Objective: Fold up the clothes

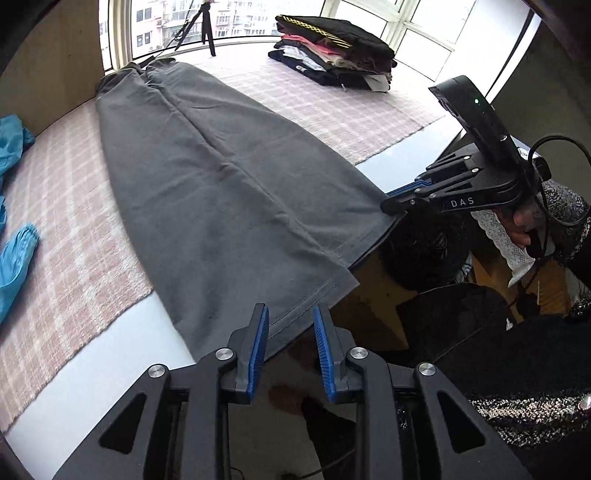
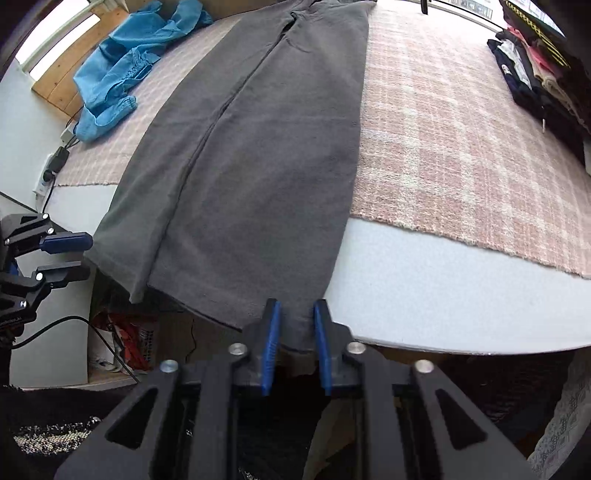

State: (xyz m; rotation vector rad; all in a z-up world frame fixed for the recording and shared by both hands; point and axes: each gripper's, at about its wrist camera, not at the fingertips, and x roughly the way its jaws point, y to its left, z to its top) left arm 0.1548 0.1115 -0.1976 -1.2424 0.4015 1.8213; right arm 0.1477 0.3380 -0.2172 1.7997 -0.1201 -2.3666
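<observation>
Grey trousers (image 1: 221, 192) lie flat and lengthwise on the pink checked blanket (image 1: 74, 229), with the hem hanging over the near table edge. In the left wrist view my left gripper (image 1: 291, 321) stands open over the hem's left part; the cloth edge lies between the fingertips and the pads do not press it. From the right wrist view the left gripper (image 2: 86, 254) sits just beside the left corner of the trousers (image 2: 258, 147). My right gripper (image 2: 295, 321) is shut on the hem's right corner, with grey cloth filling the gap between its blue pads. Seen from the left wrist, the right gripper (image 1: 386, 206) pinches that same corner.
A stack of folded clothes (image 1: 332, 55) stands at the far right of the blanket. A crumpled blue garment (image 2: 122, 62) lies at the far left. The white table top (image 2: 443, 295) shows along the near edge. A tripod (image 1: 205, 26) stands by the window. Cables and a power strip (image 2: 55, 162) hang at the left.
</observation>
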